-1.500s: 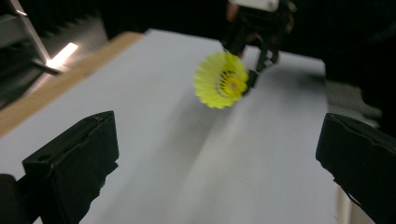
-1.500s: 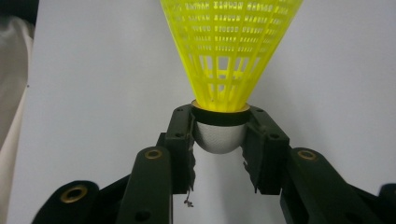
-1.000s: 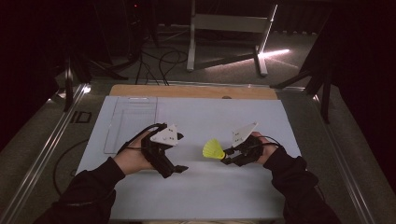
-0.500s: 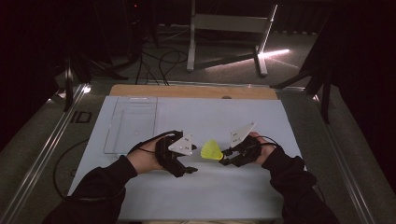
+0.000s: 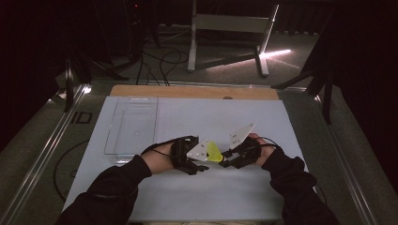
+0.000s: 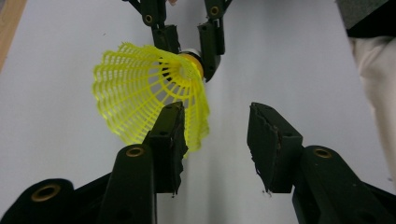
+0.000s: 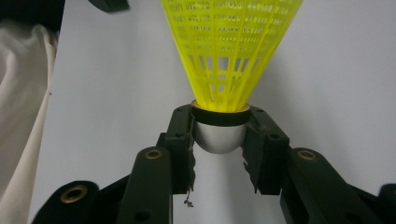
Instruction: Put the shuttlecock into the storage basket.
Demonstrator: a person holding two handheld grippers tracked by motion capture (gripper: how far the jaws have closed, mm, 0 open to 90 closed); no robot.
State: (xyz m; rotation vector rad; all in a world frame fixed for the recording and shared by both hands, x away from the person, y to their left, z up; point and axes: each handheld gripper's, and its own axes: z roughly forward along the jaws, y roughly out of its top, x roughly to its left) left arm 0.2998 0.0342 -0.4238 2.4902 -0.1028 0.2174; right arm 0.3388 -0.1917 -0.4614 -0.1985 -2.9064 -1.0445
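A yellow shuttlecock [image 5: 214, 152] sits low in the middle of the high view, between the two hands, above the white mat [image 5: 220, 117] that covers the table. The right gripper [image 5: 227, 161] is clenched on it: in the right gripper view the two black jaws press on either side of the shuttlecock's [image 7: 229, 51] silver rounded cap, with the yellow mesh skirt fanning up toward the top of the frame.

The left gripper [image 5: 204, 165] is just left of the shuttlecock in the high view, its grey plate nearly meeting the skirt. Its jaws have just been closing, yet they are not gripping anything. In the left gripper view [image 6: 219, 135] the gap between them stands bare over the white mat, and the shuttlecock's [image 6: 140, 93] skirt lies in the upper left of the frame, partly behind the left jaw's tip. Whether that tip touches the mesh I cannot tell. At the top of that frame the right gripper [image 6: 190, 44] pinches the cap.

A clear plastic tray [image 5: 133, 123] lies on the mat toward the left, well apart from both hands.
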